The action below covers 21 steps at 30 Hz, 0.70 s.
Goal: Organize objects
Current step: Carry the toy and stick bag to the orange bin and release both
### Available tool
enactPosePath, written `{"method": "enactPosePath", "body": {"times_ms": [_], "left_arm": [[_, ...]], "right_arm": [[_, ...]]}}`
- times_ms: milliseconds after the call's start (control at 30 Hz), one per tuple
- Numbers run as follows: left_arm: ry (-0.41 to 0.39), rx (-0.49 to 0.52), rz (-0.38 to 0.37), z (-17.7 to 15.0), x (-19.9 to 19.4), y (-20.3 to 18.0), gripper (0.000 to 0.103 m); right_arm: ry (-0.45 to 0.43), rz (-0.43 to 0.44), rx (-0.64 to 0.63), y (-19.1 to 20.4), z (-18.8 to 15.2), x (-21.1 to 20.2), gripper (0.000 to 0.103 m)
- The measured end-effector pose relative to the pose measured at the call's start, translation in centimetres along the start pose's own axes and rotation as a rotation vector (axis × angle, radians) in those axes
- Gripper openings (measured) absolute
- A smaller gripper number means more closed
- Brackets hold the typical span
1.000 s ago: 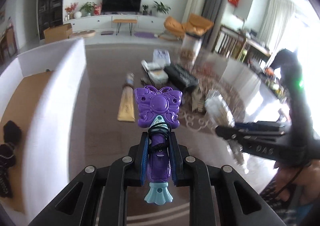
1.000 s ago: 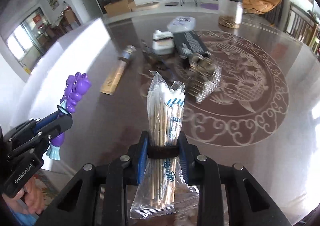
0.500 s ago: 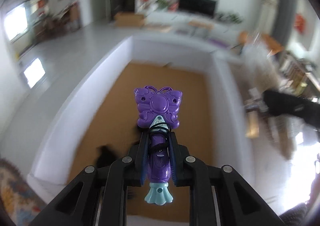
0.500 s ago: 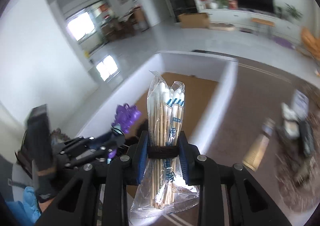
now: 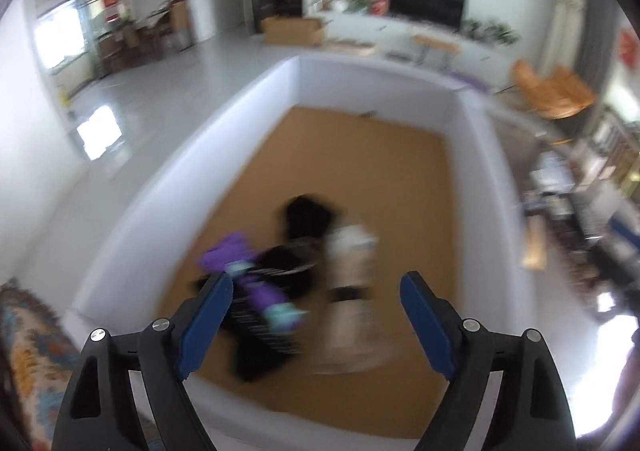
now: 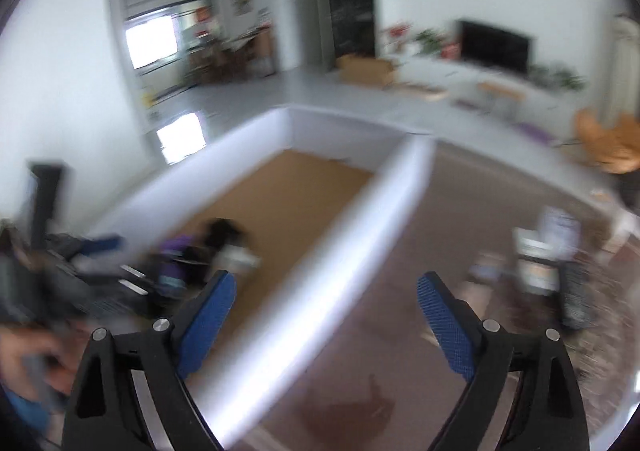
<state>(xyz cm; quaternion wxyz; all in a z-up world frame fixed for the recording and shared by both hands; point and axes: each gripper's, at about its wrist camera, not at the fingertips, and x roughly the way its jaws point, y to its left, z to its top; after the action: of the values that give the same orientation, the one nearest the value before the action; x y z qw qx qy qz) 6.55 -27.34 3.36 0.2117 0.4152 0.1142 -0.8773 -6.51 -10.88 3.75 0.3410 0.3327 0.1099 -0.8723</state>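
Observation:
A white-walled box [image 5: 476, 155] with a brown floor stands beside the table. In it lie the purple butterfly toy [image 5: 244, 271], the clear bag of cotton swabs [image 5: 350, 283] and dark items [image 5: 308, 211], all blurred. My left gripper [image 5: 316, 291] is open and empty above the box. My right gripper [image 6: 324, 291] is open and empty over the box's right wall [image 6: 340, 251]; the toy [image 6: 176, 251] and bag [image 6: 236, 255] show at its left, as does the left gripper [image 6: 76, 263].
The brown patterned table [image 6: 440, 291] lies right of the box with several items [image 6: 552, 263] on it: a white packet, a dark box, a brown stick-like pack [image 5: 534, 247]. A patterned rug [image 5: 24, 331] is at the lower left.
Both grippers have opened. The purple toy and the swab bag have left them and now lie in the box. The right gripper has swung right, towards the table.

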Motion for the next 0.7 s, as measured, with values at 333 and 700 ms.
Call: {"method": "enactPosePath", "body": {"times_ms": [333, 700], "left_arm": [[0.030, 0.370, -0.432, -5.6, -4.7, -20.1, 0.092], [0.136, 0.425, -0.399, -11.2, 5.2, -28.8, 0.092]], "right_arm": [[0.134, -0.437, 0.368, -16.4, -17.0, -4.7, 0.093], [0.194, -0.546, 0.498, -19.9, -20.3, -4.9, 0.093]]}}
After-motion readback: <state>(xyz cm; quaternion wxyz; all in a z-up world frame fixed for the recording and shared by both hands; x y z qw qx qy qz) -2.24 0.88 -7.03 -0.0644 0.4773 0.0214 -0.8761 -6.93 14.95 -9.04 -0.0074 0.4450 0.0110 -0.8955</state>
